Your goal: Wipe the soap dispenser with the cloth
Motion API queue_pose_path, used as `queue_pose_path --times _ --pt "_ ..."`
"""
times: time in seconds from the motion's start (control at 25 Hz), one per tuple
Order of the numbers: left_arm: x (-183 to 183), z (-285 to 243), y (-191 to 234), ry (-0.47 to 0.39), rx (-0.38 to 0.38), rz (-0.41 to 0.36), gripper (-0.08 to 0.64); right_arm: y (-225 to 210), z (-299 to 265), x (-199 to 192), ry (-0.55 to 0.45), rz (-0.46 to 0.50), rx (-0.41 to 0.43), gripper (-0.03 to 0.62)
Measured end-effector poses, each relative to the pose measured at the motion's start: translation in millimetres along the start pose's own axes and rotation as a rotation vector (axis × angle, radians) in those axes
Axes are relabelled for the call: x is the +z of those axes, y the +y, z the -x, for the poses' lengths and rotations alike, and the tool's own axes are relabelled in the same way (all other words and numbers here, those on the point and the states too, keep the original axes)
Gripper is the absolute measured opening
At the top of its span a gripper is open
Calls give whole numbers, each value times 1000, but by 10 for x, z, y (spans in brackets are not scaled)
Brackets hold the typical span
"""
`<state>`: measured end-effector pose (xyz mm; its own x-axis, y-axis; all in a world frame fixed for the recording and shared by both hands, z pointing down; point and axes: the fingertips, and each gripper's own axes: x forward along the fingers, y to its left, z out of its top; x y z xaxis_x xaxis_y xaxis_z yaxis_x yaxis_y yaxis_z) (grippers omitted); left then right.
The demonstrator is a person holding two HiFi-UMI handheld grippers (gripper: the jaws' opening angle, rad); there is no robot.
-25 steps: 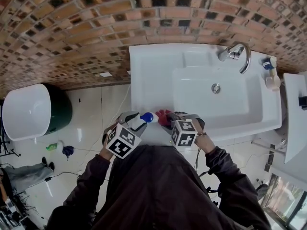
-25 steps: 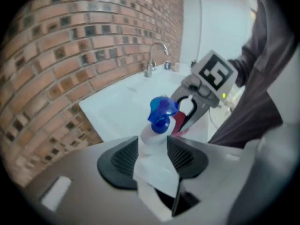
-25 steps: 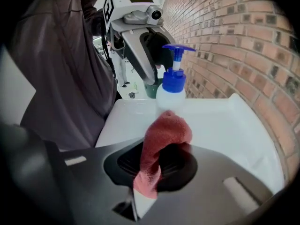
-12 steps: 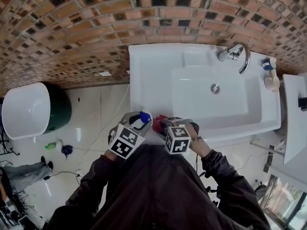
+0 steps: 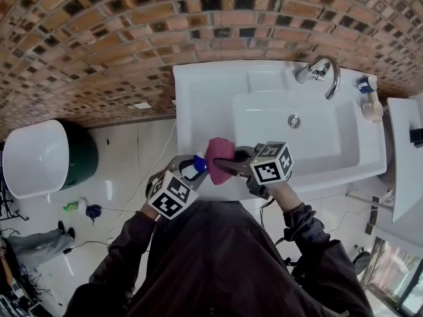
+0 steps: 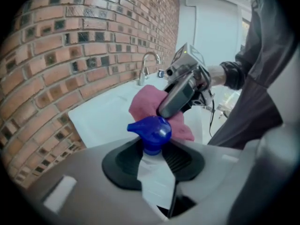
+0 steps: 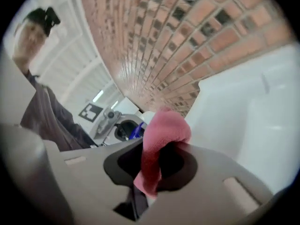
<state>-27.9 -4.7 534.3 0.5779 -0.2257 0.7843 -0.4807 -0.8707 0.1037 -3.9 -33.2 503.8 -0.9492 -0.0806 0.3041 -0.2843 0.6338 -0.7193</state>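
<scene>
The soap dispenser (image 5: 197, 164) is a white bottle with a blue pump head (image 6: 151, 132). It stands upright between the jaws of my left gripper (image 5: 192, 168), which is shut on its body over the sink's front left corner. My right gripper (image 5: 226, 164) is shut on the pink cloth (image 5: 219, 153). The cloth bunches out past the fingertips and hangs just right of and behind the pump. In the left gripper view the cloth (image 6: 144, 104) touches or nearly touches the pump head. The right gripper view shows the cloth (image 7: 161, 139) pinched in the jaws, with the dispenser (image 7: 136, 130) beyond it.
The white sink (image 5: 198, 104) has a chrome faucet (image 5: 324, 71) at its back right and a small bottle (image 5: 371, 101) beside it. A brick wall runs behind. A white bowl on a green base (image 5: 36, 154) stands on the floor at left; a white shelf (image 5: 406, 150) is at right.
My right gripper has risen and rolled, lifting the cloth from the sink's front rim up beside the pump head. My left gripper has stayed in place and closed on the dispenser.
</scene>
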Motion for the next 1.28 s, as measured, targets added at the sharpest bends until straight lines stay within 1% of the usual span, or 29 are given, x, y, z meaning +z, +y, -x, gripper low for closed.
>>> queue_pose_path --times 0.04,0.08,0.12,0.24,0.4,0.48,0.56,0.64,0.72,0.8,0.88,1.0,1.08,1.16,1.28 --pt "1 -2 -3 1 -3 0 133 -26 -22 6 -16 -59 22 58" --pt "1 -3 -6 3 -3 -2 133 -70 -52 -31 -6 -83 22 58" --pt "2 -6 -10 5 -2 -6 133 -119 -88 -97 24 -78 9 58" --pt "4 -17 -6 11 3 -19 133 -254 -218 -318 137 -23 -32 58" --pt "-2 -17 -5 8 -7 -10 133 -483 -352 -486 218 -12 -81 58" --pt "-4 -19 -3 8 -8 -10 133 -614 -417 -594 276 3 -122 58" --pt "-4 -22 -2 7 -10 -8 135 -739 -471 -722 345 41 -178 58" --pt "3 -29 -2 4 -10 -5 135 -833 -505 -830 411 110 -242 58" --pt "8 -35 -7 -1 -12 1 137 -855 -507 -859 432 171 -290 58" --pt "15 -33 -7 -16 -16 19 138 -811 -471 -812 403 207 -309 58" --pt "13 -22 5 -33 -11 34 140 -696 -398 -704 332 233 -302 58" --pt "-24 10 23 -52 33 36 140 -401 -234 -520 207 261 -271 58" --pt "-45 36 16 -69 59 47 139 -193 -95 -438 147 286 -268 58" --pt "-52 77 13 -94 74 72 138 -16 30 -401 104 315 -279 58" --pt "-60 175 21 -130 108 97 136 206 151 -398 71 364 -308 58"
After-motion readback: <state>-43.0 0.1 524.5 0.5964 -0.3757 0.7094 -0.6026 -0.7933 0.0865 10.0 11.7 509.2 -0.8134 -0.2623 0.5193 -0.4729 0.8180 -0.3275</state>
